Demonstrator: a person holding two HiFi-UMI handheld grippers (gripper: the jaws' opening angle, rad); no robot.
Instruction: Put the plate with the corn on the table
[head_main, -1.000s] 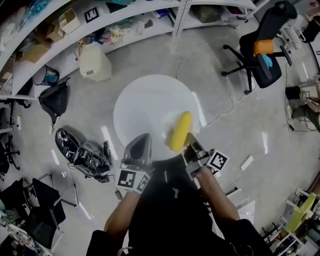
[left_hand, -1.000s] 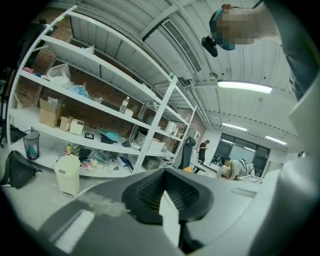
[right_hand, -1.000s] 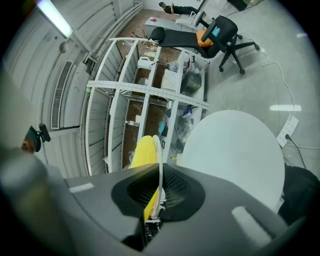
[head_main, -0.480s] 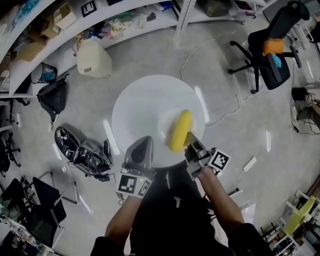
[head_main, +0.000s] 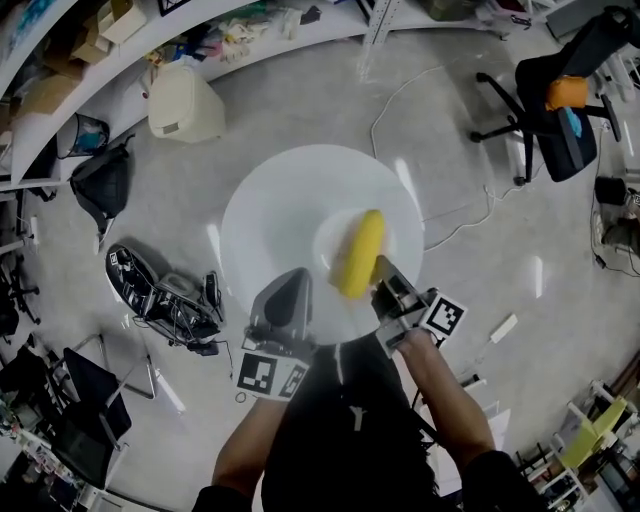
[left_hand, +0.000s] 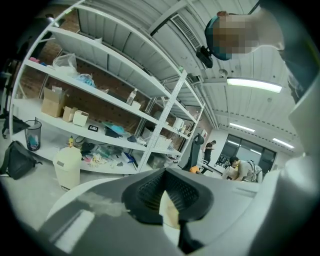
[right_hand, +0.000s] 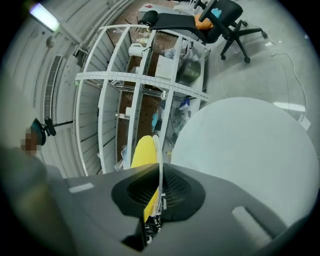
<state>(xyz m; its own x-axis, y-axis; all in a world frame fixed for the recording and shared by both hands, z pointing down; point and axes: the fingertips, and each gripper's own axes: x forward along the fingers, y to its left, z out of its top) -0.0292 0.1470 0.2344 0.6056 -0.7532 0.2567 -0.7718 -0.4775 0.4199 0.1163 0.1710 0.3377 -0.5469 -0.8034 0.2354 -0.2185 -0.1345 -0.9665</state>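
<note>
A yellow corn cob lies on a white plate held just above the round white table. My right gripper is shut on the plate's near rim. In the right gripper view the plate runs edge-on between the pads of the right gripper, with the corn to its left and the table to its right. My left gripper hovers over the table's near left part, apart from the plate. In its own view the left gripper shows only a narrow pale slit between its pads.
White shelving curves round the back. On the floor stand a cream bin, a black bag, dark gear left of the table and an office chair at the right. A cable trails past the table.
Both grippers have sunk towards the table, and the plate with the corn has come down with the right one. The right gripper's hold on the rim is unchanged.
</note>
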